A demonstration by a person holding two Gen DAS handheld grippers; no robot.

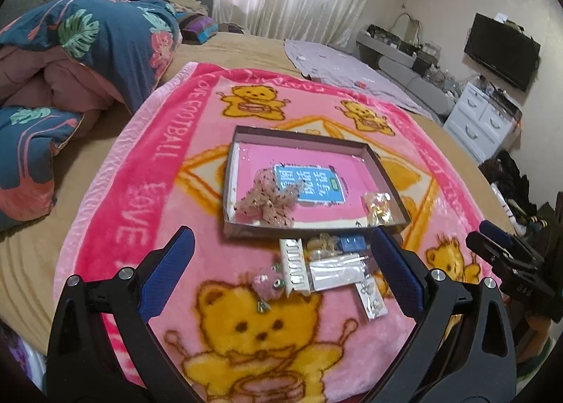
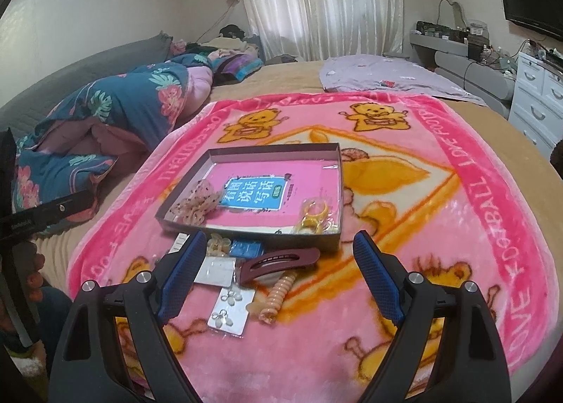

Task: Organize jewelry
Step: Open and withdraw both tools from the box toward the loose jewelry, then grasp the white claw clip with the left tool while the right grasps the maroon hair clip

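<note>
Jewelry lies in a loose pile on the blanket [image 1: 147, 191], just in front of the box [image 1: 383, 170]. In your left view, the left gripper [image 1: 281, 272] is spread wide and empty over a white clip [image 1: 295, 267] and a packet [image 1: 336, 271]; a pink bow [image 1: 271, 200] sits inside the box. In your right view, the right gripper [image 2: 278, 274] is likewise released, above a maroon clip [image 2: 278, 262] and a spiral tie [image 2: 276, 297].
</note>
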